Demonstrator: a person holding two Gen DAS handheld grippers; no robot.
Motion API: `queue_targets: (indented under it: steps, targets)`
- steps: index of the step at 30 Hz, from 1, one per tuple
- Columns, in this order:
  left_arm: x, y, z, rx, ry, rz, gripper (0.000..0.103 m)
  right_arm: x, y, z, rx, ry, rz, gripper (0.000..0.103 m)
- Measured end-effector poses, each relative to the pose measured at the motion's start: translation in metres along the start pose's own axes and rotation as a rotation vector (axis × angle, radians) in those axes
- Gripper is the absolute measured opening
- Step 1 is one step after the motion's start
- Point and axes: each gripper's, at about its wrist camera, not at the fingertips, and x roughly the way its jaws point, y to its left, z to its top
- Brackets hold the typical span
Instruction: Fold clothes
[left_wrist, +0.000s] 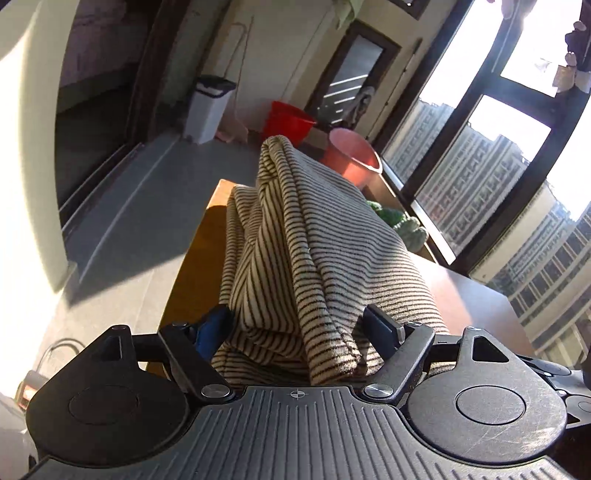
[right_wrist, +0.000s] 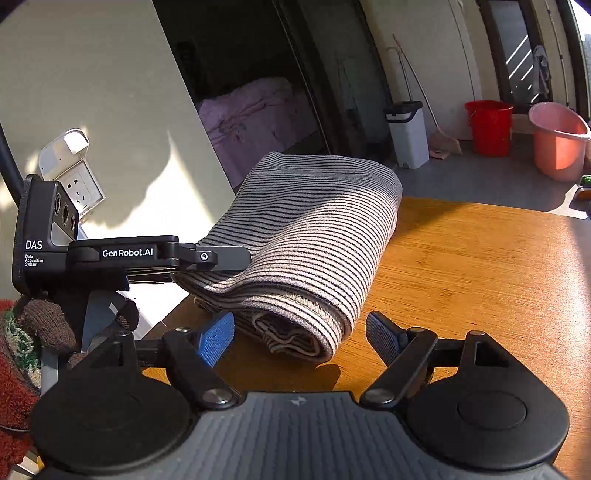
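**Striped garment folded on the wooden counter, both grippers spread around it**

Striped garment (right_wrist: 314, 236), cream with thin dark lines, lies in a thick folded bundle on the wooden counter (right_wrist: 480, 266). Its rolled, layered end faces the right wrist camera, and its far fold humps up towards the room beyond. Sunlight falls across part of the cloth and the counter top, and the bundle throws a dark shadow beside it.

Seen from its own camera, the right gripper (right_wrist: 301, 336) sits low at the near end of the bundle with its jaws standing apart. The blue pad is just beside the rolled edge and the black pad is clear of the cloth over bare wood, so nothing is pinched. The left gripper (left_wrist: 299, 325) straddles the other side of the striped garment (left_wrist: 314, 236); cloth fills the gap between its spread fingers and drapes against both, yet the pads are not squeezed together on it. In the right wrist view that same left gripper (right_wrist: 221, 258) reaches in from the left, one finger lying against the fold, carried by a hand in a brown knitted glove (right_wrist: 48, 325).

Beyond the counter stand a red bucket (right_wrist: 489, 125), a pink bucket (right_wrist: 559, 140) and a white bin (right_wrist: 406, 133) on the grey floor. A wall socket (right_wrist: 79, 184) with a raised cover sits on the left wall.
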Motion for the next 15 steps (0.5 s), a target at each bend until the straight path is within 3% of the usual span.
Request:
queue_targets:
  steps: [1,2,9,15]
  targets:
    - [-0.001,0.000,0.000,0.001,0.003,-0.007,0.081,0.002,-0.003,0.002,0.003,0.003,-0.004,0.053]
    - [-0.002,0.000,0.001,0.000,0.008,-0.015,0.079,0.004,-0.007,0.004,0.006,0.005,-0.007,0.048]
    - [0.000,-0.005,-0.003,0.025,0.030,-0.059,0.076,-0.008,-0.018,0.016,-0.041,-0.033,-0.062,0.047]
    - [0.003,0.003,-0.002,0.010,0.034,-0.079,0.076,-0.027,-0.020,0.022,0.008,-0.137,0.049,0.047]
